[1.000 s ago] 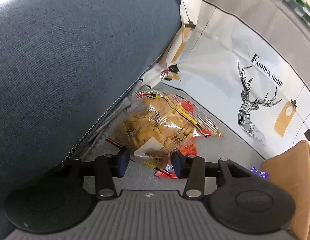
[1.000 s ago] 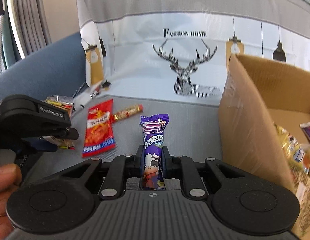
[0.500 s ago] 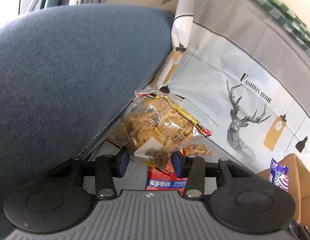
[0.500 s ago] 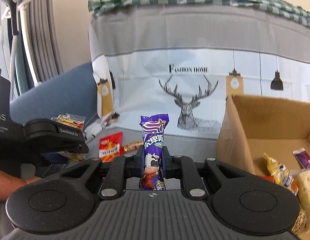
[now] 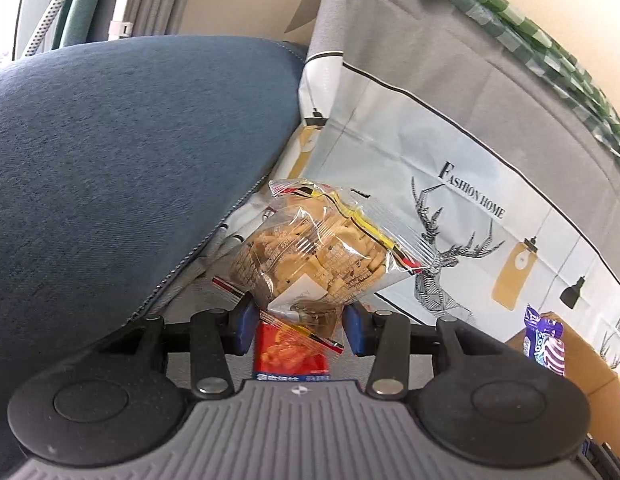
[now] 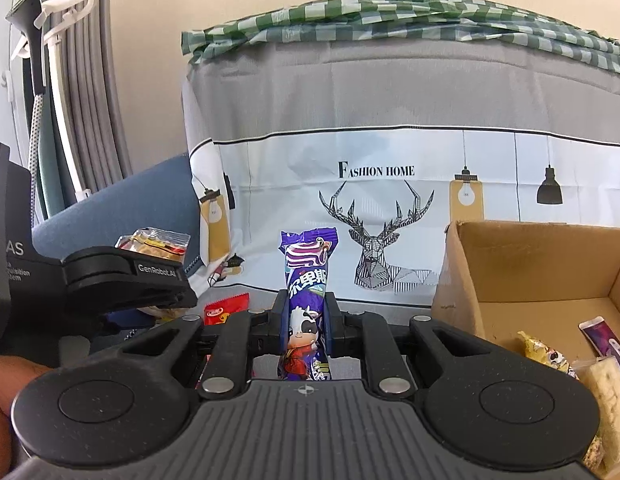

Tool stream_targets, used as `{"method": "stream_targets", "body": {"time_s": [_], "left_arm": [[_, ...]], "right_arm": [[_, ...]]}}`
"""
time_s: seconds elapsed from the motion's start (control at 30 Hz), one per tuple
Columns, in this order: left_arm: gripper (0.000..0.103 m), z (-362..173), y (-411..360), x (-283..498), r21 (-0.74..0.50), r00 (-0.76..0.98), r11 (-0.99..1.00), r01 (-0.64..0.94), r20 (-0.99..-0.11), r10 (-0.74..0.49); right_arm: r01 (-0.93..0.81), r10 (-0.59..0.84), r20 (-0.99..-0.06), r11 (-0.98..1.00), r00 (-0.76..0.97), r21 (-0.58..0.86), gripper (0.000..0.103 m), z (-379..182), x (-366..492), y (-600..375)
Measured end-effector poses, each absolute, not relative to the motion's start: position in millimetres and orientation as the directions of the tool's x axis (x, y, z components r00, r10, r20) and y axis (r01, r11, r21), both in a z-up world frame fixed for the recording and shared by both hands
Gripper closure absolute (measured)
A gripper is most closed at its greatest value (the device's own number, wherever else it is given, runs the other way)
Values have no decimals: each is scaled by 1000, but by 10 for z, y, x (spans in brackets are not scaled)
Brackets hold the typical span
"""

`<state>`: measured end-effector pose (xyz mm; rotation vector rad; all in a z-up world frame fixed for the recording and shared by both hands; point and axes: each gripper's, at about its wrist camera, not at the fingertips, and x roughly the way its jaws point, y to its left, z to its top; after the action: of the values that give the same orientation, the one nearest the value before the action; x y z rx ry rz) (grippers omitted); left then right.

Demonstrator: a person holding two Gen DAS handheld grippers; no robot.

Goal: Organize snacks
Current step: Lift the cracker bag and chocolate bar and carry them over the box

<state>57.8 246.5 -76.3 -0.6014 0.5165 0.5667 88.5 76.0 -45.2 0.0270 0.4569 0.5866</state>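
Task judged partly done: several snacks are already in the cardboard box [image 6: 542, 264], a red packet [image 6: 226, 308] is left on the sofa. Left gripper [image 5: 301, 322] is part closed on a clear cracker bag [image 5: 322, 252], projecting to 12 o'clock. Right gripper [image 6: 305, 320] is clamped on a purple milk-candy stick [image 6: 305, 292], upright; box at 3 o'clock

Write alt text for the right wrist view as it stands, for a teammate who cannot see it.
The right gripper is shut on a purple cow-print snack bar, held upright before a deer-print sofa cover. An open cardboard box with several snacks inside sits to the right; at left, the left gripper holds a clear cracker bag.
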Motion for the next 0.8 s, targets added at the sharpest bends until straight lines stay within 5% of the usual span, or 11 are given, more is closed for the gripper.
{"method": "stream_targets", "body": {"time_s": [0.8], "left_arm": [[54, -312, 1915, 543, -333, 780, 785, -523, -558, 283]], "right_arm": [[-465, 480, -349, 875, 805, 131, 86, 63, 808, 182]]}}
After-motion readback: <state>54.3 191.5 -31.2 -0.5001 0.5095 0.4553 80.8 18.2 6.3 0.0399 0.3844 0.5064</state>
